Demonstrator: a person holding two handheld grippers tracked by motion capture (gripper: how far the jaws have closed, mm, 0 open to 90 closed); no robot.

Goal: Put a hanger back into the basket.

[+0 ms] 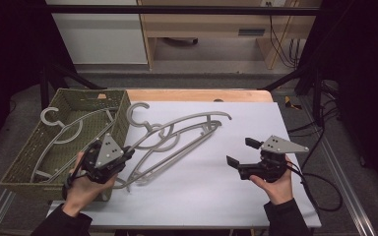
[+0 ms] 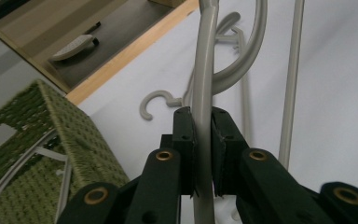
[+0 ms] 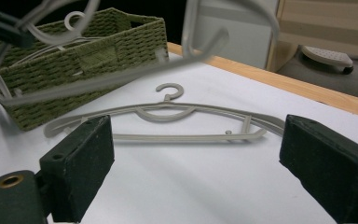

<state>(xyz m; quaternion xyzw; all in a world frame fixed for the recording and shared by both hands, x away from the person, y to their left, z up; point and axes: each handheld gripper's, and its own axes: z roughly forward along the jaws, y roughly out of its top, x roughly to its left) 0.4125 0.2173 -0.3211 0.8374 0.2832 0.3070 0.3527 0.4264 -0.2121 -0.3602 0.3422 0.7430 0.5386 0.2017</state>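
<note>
Left tongs (image 1: 112,158) pinching raised hanger (image 1: 177,132), right tongs (image 1: 243,152) level, agape

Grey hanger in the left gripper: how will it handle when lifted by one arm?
Probably stiff and light: the hanger is thin moulded plastic. Held off-centre by the left gripper, it may pivot or slip, and could snag the second hanger.

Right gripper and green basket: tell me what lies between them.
In the right gripper view, a grey hanger lies flat on the white table between the open right gripper and the green basket.

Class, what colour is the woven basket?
Olive green basket, shown best in the right gripper view.
</note>
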